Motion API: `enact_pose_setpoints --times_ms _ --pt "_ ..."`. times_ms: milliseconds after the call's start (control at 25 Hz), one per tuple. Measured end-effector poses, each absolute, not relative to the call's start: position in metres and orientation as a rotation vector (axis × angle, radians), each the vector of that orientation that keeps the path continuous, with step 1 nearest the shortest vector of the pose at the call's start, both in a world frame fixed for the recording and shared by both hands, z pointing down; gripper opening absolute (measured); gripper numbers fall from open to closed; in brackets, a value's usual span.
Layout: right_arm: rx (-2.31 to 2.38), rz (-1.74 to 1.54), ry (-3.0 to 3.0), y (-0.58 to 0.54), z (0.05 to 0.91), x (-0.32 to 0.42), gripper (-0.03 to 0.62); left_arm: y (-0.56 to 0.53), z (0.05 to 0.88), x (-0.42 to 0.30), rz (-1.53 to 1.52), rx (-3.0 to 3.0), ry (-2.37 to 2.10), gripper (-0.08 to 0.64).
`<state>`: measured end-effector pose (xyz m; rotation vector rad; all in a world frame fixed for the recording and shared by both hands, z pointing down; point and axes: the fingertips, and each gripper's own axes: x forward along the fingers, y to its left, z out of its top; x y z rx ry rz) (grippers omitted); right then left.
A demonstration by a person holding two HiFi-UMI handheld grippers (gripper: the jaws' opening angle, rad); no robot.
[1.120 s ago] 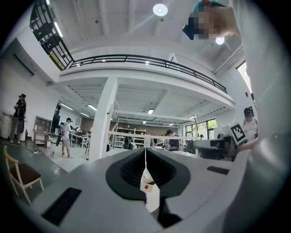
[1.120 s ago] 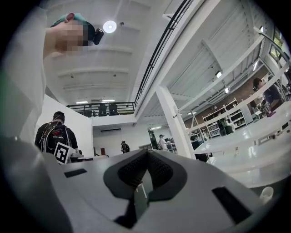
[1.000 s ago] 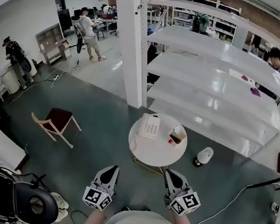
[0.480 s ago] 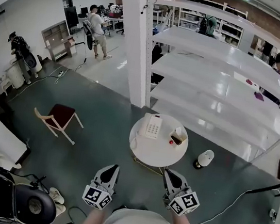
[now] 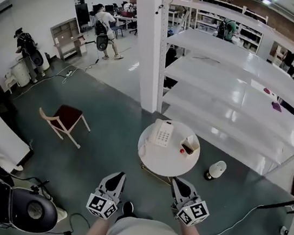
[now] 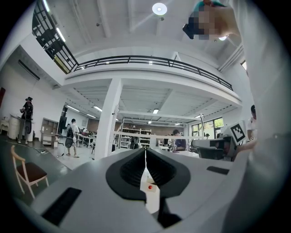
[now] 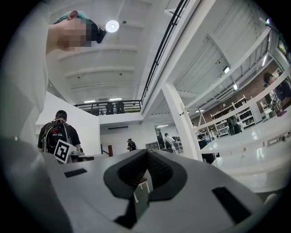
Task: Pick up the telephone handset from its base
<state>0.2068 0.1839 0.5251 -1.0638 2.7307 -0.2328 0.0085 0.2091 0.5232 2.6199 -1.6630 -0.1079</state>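
Note:
A white telephone (image 5: 161, 133) with its handset resting on the base sits at the far side of a small round white table (image 5: 154, 162) in the head view. Both grippers hover near the bottom of that view, short of the table and well apart from the phone. My left gripper (image 5: 121, 175) is shut with nothing in it, and its jaws meet at the tips in the left gripper view (image 6: 145, 152). My right gripper (image 5: 174, 180) is shut and empty too, with its jaws closed in the right gripper view (image 7: 148, 152).
A small open box (image 5: 190, 144) and a red item (image 5: 182, 150) also lie on the table. A white pillar (image 5: 150, 43) and long white shelves (image 5: 238, 95) stand behind it. A wooden chair (image 5: 65, 119) is at the left, a white lamp (image 5: 216, 169) and a cable (image 5: 242, 216) on the floor at the right.
The head view has drifted, so the table, chair and pillar sit slightly further right. A shoe now shows between the grippers. Both grippers stay shut in the same place.

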Motion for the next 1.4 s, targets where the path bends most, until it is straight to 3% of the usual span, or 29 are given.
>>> enact_pose_setpoints --times_ms 640,1400 --pt "-1.097 -0.216 2.747 0.112 0.535 0.174 0.008 0.135 0.535 -0.027 -0.132 2.62 -1.637 0.023" --pt "-1.286 -0.236 2.707 -0.071 0.53 0.038 0.009 -0.062 0.54 -0.16 -0.085 2.69 -1.441 0.021"
